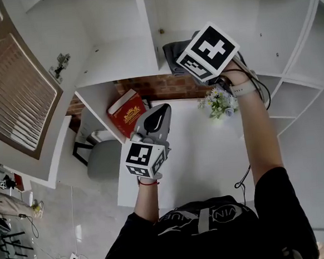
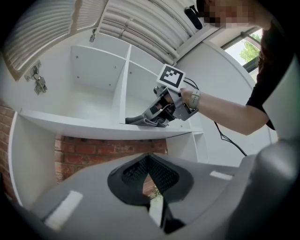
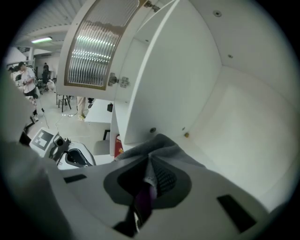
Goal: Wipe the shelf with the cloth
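Red book [image 1: 126, 115] sits in the lower-left compartment. Left gripper [image 2: 149, 161] is over the white counter [image 1: 191, 152], fingers together, nothing between them. Grey cloth [image 3: 159, 147] lies on the upper shelf [image 2: 93, 123] at its near edge, just right of the divider [image 2: 123, 89]. Right gripper [image 3: 149, 177] has its fingers clamped on the cloth. Flowers [image 1: 218, 102] stand on the counter below it.

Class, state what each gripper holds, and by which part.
The right gripper pinches the cloth by a bunched fold; the left gripper holds nothing.
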Demonstrator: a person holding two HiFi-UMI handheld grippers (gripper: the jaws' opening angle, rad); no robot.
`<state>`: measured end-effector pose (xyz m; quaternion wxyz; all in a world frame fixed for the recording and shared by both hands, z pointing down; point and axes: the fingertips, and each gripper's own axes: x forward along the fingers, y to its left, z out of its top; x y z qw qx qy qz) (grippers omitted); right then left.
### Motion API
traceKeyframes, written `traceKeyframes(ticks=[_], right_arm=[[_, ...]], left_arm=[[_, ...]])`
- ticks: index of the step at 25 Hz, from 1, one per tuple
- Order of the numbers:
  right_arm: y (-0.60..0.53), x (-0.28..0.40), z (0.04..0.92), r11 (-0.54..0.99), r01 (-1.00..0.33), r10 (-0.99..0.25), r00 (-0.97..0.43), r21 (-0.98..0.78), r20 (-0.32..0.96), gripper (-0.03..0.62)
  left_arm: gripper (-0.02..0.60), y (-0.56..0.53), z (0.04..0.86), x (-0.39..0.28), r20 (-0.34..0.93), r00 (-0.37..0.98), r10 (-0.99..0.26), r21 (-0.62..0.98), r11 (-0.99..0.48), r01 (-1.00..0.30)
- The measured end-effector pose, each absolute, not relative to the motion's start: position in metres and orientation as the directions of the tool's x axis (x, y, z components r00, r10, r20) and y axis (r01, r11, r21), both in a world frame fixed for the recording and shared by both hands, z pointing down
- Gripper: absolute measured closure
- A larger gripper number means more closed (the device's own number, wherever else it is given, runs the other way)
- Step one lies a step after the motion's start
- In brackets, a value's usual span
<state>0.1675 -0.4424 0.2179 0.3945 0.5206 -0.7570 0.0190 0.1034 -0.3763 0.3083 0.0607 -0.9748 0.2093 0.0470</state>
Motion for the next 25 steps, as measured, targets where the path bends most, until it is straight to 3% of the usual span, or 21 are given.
traceKeyframes(ticks=[7, 10, 13, 25], right_arm=[[-0.444, 0.147, 0.212, 0.513, -0.761, -0.796, -0.25, 0.397, 0.551, 0.567], [-0.442, 0.143, 0.206, 0.525, -0.772, -0.814, -0.333, 0.358, 0.477, 0.462], [-0.444, 0.146, 0.207, 0.507, -0.795, -0.826, -0.337, 0.332, 0.453, 0.424], [-0.42, 0.147, 0.227, 0.499, -0.729, -0.82, -0.223, 0.469, 0.527, 0.458]], left_arm=[[0.569, -0.372, 0.306, 0.072, -0.116, 0.882, -0.457, -0.116, -0.875, -0.469], [0.569, -0.371, 0.311, 0.059, -0.107, 0.871, -0.479, -0.112, -0.865, -0.489], [0.569, -0.369, 0.32, 0.052, -0.079, 0.867, -0.491, -0.095, -0.862, -0.497], [0.569, -0.353, 0.341, 0.069, -0.067, 0.89, -0.451, -0.042, -0.89, -0.455]])
